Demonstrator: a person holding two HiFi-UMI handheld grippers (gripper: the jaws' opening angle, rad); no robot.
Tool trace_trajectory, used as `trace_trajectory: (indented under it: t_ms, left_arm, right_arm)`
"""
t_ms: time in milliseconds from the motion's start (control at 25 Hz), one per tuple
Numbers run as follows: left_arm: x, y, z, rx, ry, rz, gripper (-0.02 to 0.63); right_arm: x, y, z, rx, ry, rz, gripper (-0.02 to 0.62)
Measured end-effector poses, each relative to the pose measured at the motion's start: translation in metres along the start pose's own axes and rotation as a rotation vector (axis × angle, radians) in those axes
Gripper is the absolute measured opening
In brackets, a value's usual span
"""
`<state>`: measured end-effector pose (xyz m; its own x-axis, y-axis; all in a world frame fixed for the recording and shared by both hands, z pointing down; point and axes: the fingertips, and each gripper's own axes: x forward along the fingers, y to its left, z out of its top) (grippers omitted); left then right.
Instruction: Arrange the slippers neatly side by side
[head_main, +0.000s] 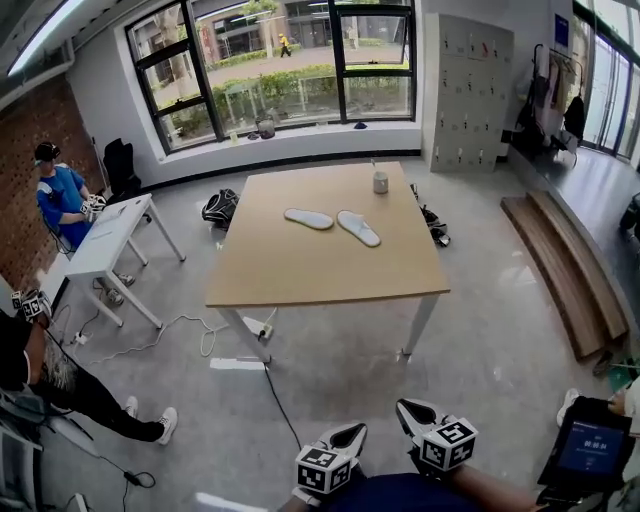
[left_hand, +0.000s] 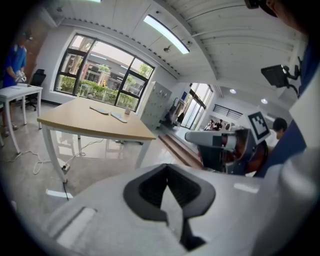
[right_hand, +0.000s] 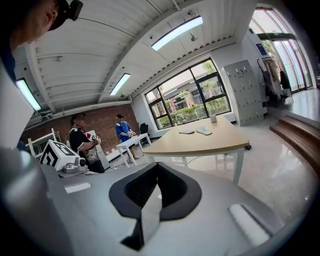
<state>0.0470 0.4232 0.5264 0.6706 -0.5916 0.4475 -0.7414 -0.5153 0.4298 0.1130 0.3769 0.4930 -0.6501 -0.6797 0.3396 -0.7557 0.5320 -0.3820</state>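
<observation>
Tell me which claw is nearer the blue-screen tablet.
Right. The right claw is to the left of the tablet; the left claw sits farther left, beyond the right one.

Left gripper (head_main: 344, 439) jaws closed, empty; right gripper (head_main: 415, 413) likewise.

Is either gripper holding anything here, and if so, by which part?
Nothing is held. The left gripper and the right gripper are both shut and empty, short of the table, where the slippers lie.
</observation>
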Motion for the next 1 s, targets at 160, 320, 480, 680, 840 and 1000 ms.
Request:
trace_trajectory:
  t_ms: [160,320,480,680,840,1000]
  left_arm:
    - [-0.009,0.035,0.01,-0.023,-0.019,0.014,0.005]
    - [-0.012,0.062,0.012,-0.05,-0.013,0.024,0.005]
    - [-0.011,0.07,0.011,-0.061,0.003,0.014,0.005]
    - [-0.012,0.087,0.017,-0.072,0.008,0.036,0.005]
    - [-0.012,0.11,0.03,-0.081,0.0,0.081,0.005]
    - [-0.002,0.129,0.046,-0.071,-0.013,0.119,0.005]
  right_arm:
    - [0.033,0.015,0.003,-0.027,0.03,0.018,0.011]
    - [0.058,0.02,0.003,-0.03,0.049,0.022,0.011]
    - [0.07,0.021,0.001,-0.015,0.064,0.018,0.011]
    - [0.088,0.018,0.002,0.018,0.074,0.025,0.011]
    - [0.113,0.017,0.012,0.024,0.071,0.058,0.011]
    - [0.138,0.01,0.025,0.008,0.069,0.096,0.011]
